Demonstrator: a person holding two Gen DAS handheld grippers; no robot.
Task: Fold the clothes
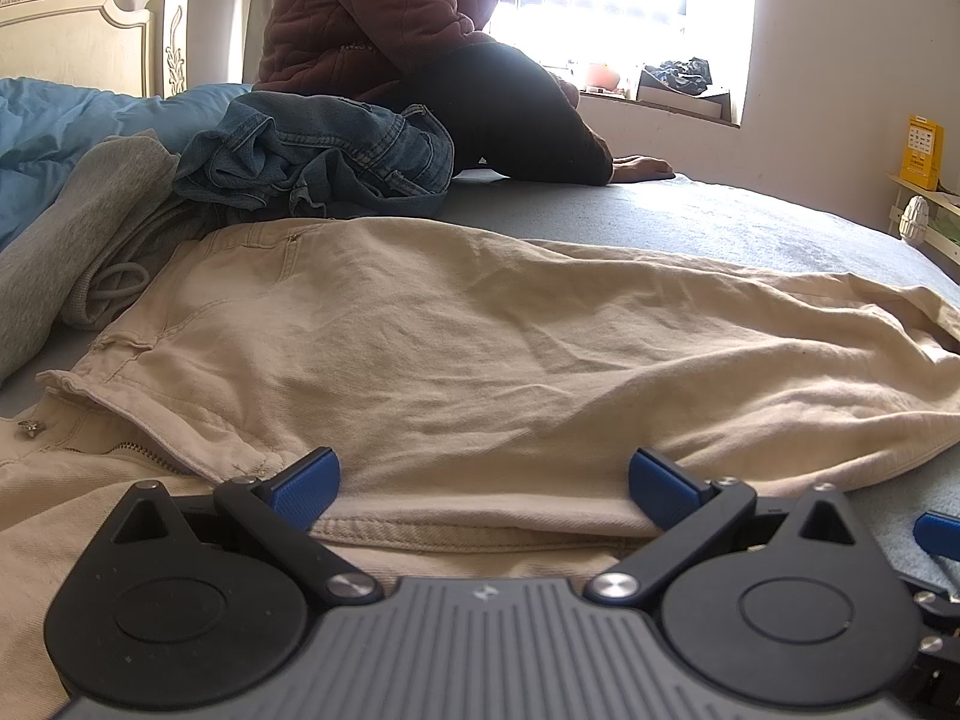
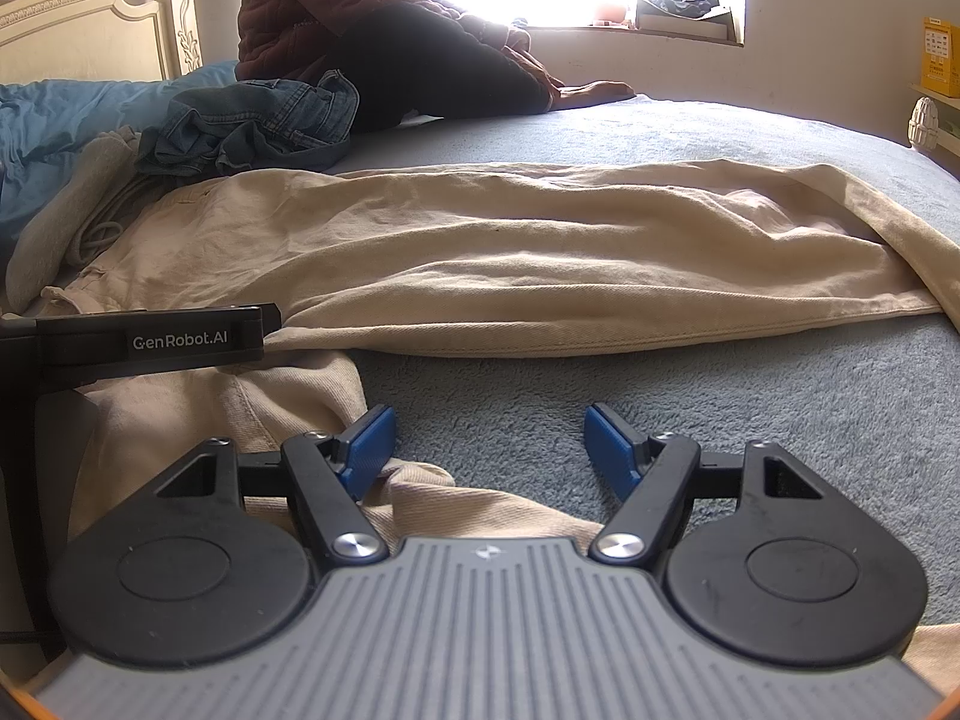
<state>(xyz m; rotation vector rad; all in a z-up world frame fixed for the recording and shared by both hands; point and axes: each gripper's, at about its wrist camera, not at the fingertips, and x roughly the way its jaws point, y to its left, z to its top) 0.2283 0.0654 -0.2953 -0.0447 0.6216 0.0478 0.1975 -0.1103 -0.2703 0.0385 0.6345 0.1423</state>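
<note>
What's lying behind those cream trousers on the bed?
Behind the cream trousers lie crumpled blue jeans and a grey drawstring garment. Farther back a person sits on the bed. What the heap itself covers stays hidden.

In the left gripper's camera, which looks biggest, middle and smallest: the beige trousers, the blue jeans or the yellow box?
1. Beige trousers: spread across most of the picture, though nearest the camera.
2. Blue jeans: a crumpled heap further back.
3. Yellow box: smallest, but it is furthest away, so its real size is unsure.
</note>
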